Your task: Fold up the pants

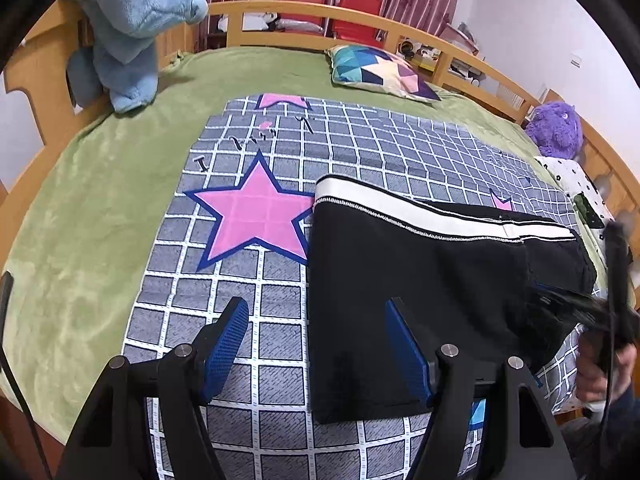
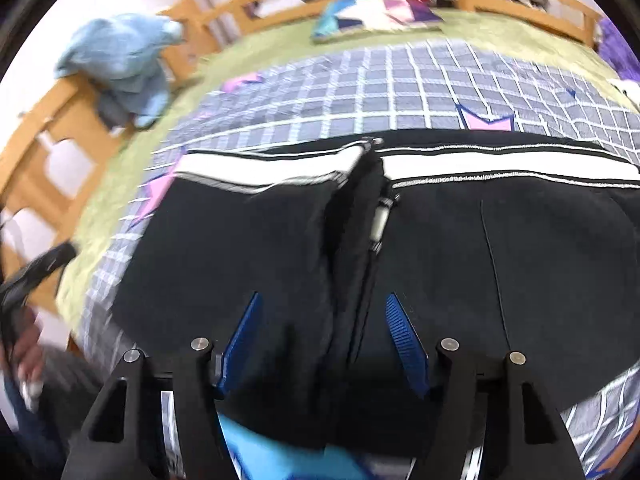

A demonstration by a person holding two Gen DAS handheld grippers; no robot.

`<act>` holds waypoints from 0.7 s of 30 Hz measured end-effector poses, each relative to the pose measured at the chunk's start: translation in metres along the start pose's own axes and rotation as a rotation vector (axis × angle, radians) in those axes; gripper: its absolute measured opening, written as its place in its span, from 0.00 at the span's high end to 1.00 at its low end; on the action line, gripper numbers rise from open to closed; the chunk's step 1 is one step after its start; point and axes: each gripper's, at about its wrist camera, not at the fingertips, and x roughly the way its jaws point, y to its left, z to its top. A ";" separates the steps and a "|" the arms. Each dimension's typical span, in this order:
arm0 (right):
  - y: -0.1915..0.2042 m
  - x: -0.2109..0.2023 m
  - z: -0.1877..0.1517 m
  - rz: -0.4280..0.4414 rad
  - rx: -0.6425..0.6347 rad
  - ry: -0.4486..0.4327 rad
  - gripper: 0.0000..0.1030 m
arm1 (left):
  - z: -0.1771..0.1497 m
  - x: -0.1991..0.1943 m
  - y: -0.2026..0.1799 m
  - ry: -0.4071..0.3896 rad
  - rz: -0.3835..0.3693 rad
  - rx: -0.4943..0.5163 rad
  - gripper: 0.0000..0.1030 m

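Black pants (image 1: 420,280) lie folded on the checked sheet (image 1: 248,364) on the bed. Both grippers' fingers apart, nothing held: left gripper (image 1: 316,344), right gripper (image 2: 322,340). Risk: top layer's bunched ridge springs open, or a careless regrasp drags the layers askew.

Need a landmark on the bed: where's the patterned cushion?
In the left wrist view, the patterned cushion lies on the green blanket at the far side, near the wooden rail.

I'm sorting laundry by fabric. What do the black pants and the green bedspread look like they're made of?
Pants: likely a matte knit, sweatpant-like; soft folds, woven-looking white side stripe. Hard to confirm.
Green bedspread: seems plush fleece or velour; its nap shows light and dark brushed patches.
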 end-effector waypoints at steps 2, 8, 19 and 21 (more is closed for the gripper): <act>-0.003 0.031 0.011 -0.002 0.039 0.069 0.37 | -0.001 0.002 -0.002 -0.001 0.017 0.009 0.34; 0.015 0.043 0.019 -0.001 -0.065 0.007 0.88 | 0.000 0.011 -0.002 0.002 0.044 0.020 0.34; -0.044 0.042 0.019 -0.079 0.017 0.031 0.73 | -0.004 0.015 -0.040 -0.009 0.015 0.134 0.34; -0.035 0.014 0.012 -0.115 0.009 -0.019 0.73 | -0.004 0.009 -0.051 -0.043 -0.018 0.164 0.34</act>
